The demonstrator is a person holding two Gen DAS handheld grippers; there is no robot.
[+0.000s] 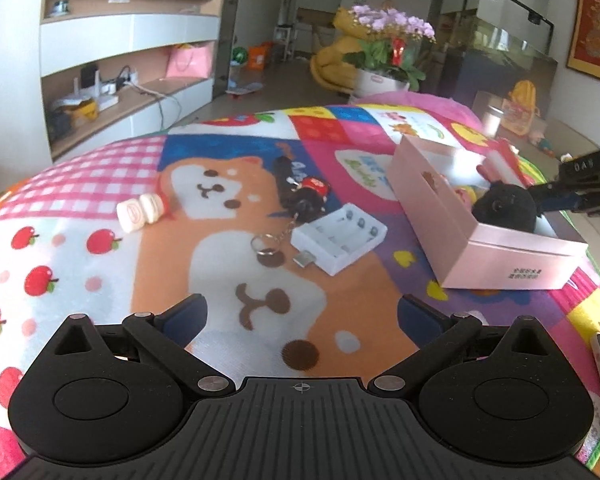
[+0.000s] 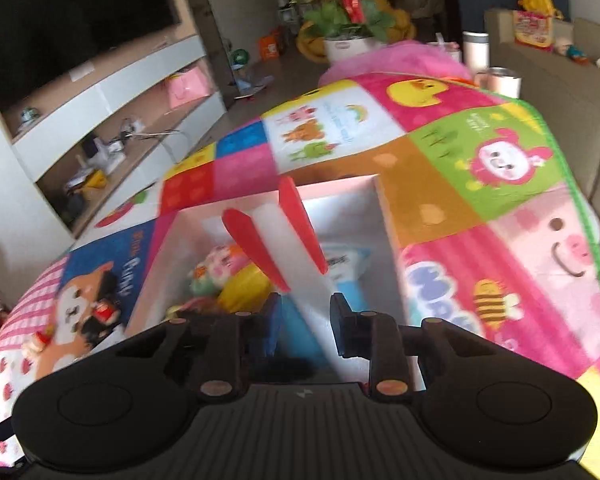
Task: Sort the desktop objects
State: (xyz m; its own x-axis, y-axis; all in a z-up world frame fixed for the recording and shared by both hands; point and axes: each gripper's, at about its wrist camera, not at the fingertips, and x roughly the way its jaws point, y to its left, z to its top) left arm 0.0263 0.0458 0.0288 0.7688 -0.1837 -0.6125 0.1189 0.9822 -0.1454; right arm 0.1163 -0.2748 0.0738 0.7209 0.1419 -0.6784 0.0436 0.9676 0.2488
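Note:
A pink box [image 1: 452,220] stands on the patchwork cloth at the right. A black plush [image 1: 502,208] sits in it at my right gripper's tip [image 1: 540,196]. On the cloth lie a white battery case [image 1: 340,240], a keychain figure [image 1: 306,196] with its ring [image 1: 265,245], and a small cream bottle [image 1: 140,212]. My left gripper [image 1: 300,312] is open and empty above the cloth. In the right wrist view my right gripper [image 2: 304,320] hovers over the box [image 2: 384,216], jaws narrowly apart around a white item with red ends [image 2: 284,232]; its grip is unclear.
The box also holds a yellow toy [image 2: 244,288], a pink plush [image 2: 220,268] and a blue-white packet [image 2: 348,260]. A flower pot [image 1: 384,52] and a cup [image 2: 500,80] stand beyond the table's far end. A shelf unit [image 1: 128,80] runs along the left.

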